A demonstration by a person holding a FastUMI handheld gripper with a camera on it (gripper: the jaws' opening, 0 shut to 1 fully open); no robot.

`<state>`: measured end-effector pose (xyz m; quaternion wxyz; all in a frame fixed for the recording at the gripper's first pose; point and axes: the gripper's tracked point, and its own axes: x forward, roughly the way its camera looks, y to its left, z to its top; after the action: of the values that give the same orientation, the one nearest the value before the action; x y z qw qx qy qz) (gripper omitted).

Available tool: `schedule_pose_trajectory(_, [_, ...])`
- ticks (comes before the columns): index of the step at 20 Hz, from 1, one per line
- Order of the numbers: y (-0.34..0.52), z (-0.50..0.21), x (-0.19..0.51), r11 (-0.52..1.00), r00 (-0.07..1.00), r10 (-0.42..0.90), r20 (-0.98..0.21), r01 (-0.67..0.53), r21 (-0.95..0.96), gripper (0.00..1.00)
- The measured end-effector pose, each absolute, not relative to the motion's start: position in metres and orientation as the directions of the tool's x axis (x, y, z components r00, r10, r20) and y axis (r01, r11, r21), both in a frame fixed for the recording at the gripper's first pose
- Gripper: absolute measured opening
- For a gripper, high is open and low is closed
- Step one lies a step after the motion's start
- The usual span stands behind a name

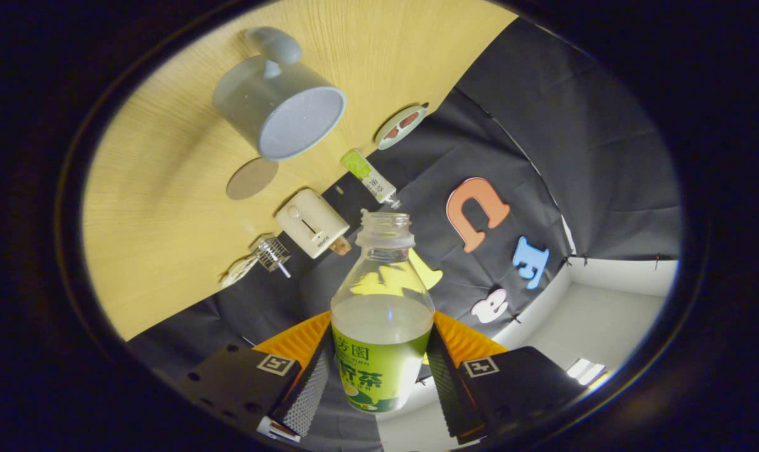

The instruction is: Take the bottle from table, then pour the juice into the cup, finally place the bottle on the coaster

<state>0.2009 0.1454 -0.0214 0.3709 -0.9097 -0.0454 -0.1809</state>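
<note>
My gripper (pixel 379 361) is shut on a clear bottle (pixel 382 301), both fingers pressing its green label. The bottle has no cap and points away along the fingers. Pale juice fills it to about half. The view is rolled steeply, so the wooden table (pixel 159 213) stands slanted beyond the bottle. On it, well beyond the bottle's mouth and to its left, stands a grey cup (pixel 279 107) with a handle, its open mouth turned towards me. A round brown coaster (pixel 252 178) lies flat just beside the cup, on the side nearer me.
Along the table's back edge sit a white toaster-like box (pixel 310 223), a small wire tool (pixel 271 254), a small green-capped bottle (pixel 368 177) and a little dish (pixel 401 127). The black cloth wall rises behind them.
</note>
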Motion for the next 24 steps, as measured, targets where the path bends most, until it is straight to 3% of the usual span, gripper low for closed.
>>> schedule_pose_trajectory(13, [0.137, -0.033, 0.204, -0.653, 0.940, -0.068, 0.335, 0.212, -0.727, 0.82])
schedule_pose_trajectory(18, [0.132, -0.041, 0.204, -0.440, 0.953, -0.091, 0.287, 0.221, -0.870, 0.82])
schedule_pose_trajectory(24, [0.137, -0.050, 0.201, 0.004, 0.976, -0.113, 0.185, 0.187, -0.982, 0.82])
